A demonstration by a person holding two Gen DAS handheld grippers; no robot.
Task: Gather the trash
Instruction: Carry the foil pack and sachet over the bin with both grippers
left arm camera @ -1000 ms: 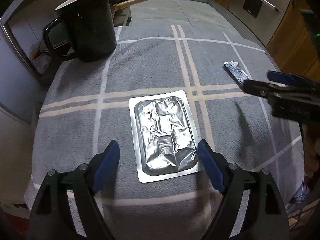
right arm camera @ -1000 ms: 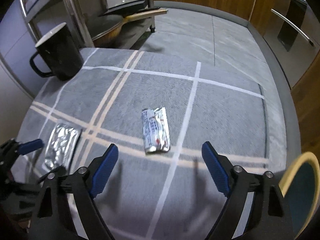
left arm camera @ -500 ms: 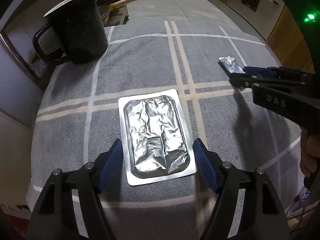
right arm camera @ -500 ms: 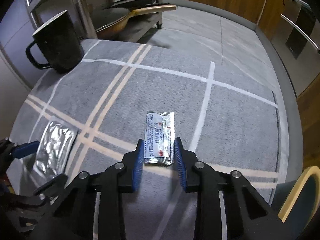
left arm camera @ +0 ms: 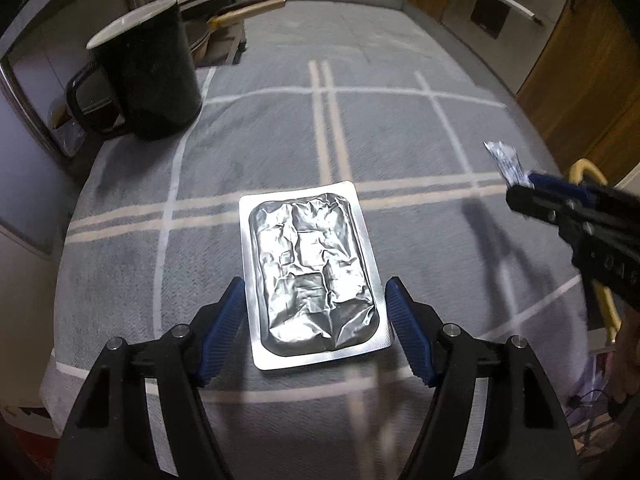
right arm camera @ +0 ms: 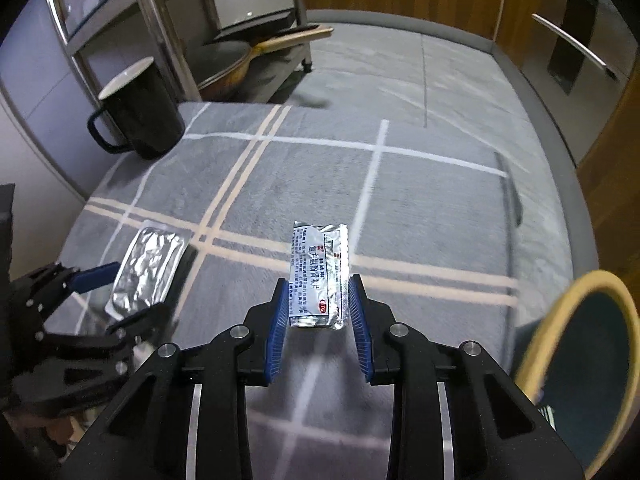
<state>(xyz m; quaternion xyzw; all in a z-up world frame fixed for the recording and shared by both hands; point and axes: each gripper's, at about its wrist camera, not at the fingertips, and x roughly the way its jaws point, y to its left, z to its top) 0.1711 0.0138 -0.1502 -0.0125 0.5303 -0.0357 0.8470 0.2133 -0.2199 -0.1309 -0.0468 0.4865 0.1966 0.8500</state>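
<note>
A silver foil blister pack [left arm camera: 310, 272] lies flat on the grey checked tablecloth [left arm camera: 400, 140]. My left gripper [left arm camera: 312, 292] straddles its near half, with a blue pad against each long edge. The pack [right arm camera: 148, 264] and the left gripper [right arm camera: 120, 300] also show at the left of the right wrist view. A small printed foil sachet [right arm camera: 318, 268] is clamped by its sides in my right gripper [right arm camera: 318, 284] and hangs a little above the cloth. In the left wrist view the right gripper [left arm camera: 528, 184] comes in from the right, the sachet [left arm camera: 504, 160] sticking out of its tips.
A black mug [left arm camera: 148, 76] stands at the cloth's far left corner. A dark container with a yellow rim [right arm camera: 580, 360] sits off the table's right edge. A metal rack holding a pan [right arm camera: 240, 64] stands behind the mug; wooden cabinets line the far side.
My right gripper went from wide open around the sachet to shut on it and raised it off the cloth. My left gripper's jaws narrowed onto the foil pack's edges.
</note>
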